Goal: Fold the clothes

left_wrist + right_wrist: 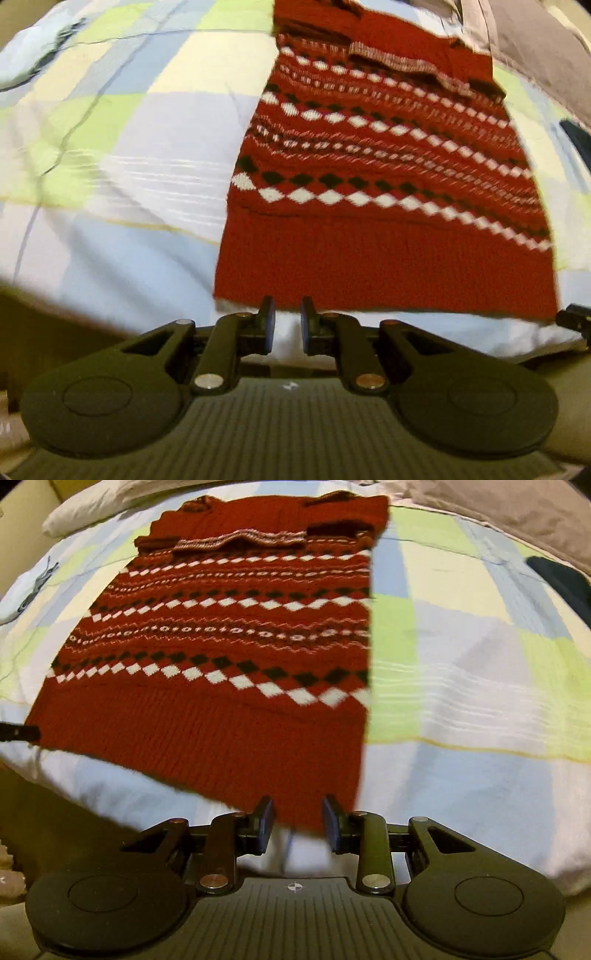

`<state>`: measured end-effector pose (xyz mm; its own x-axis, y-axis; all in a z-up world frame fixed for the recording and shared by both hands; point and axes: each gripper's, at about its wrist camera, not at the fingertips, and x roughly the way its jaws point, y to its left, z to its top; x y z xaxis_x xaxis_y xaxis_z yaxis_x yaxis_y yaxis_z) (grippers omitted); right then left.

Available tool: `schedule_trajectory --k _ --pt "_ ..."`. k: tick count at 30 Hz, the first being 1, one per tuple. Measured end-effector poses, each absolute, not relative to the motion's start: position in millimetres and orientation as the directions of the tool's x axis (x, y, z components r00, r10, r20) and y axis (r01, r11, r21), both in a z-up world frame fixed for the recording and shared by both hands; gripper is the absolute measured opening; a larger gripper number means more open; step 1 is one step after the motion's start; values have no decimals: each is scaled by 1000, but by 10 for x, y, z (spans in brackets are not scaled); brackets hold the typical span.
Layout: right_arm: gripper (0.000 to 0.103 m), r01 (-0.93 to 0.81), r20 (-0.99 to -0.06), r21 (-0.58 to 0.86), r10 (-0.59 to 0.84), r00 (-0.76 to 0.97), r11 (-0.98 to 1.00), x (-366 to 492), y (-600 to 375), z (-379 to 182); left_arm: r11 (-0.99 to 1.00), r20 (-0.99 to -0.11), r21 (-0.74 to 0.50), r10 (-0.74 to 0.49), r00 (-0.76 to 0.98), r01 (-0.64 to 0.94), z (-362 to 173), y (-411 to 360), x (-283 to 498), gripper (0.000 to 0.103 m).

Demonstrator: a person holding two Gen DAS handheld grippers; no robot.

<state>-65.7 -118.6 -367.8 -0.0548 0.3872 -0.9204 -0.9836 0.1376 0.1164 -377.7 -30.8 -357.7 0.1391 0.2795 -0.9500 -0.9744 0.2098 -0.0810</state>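
On the bed (110, 166) with the checked cover, the red patterned sweater (388, 155) lies flat, its sleeves already folded in near the top. The left claw (287, 326) hangs over the hem's left corner, fingers a small gap apart, holding nothing. The right claw (297, 823) hangs at the hem's right corner, fingers wider apart, also empty; the hem edge shows between them but is not pinched. I think a good next step is to take both corners evenly and lift the hem together toward the collar.
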Motion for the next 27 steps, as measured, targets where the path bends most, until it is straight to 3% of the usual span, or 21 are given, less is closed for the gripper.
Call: schedule_trajectory --k 10,17,27 --pt "33 -950 -871 263 466 -159 168 -519 -1537 -2732 200 -903 -46 411 126 -979 -2348 -742 -3479 21" --pt "33 -956 -861 264 479 -173 130 -580 -1684 -2435 231 -900 43 432 62 -972 -2045 -977 -3340 22" --pt "33 -957 -869 258 465 -170 133 -674 -1623 -2311 259 -900 48 429 71 -965 -1954 -934 -3323 27"
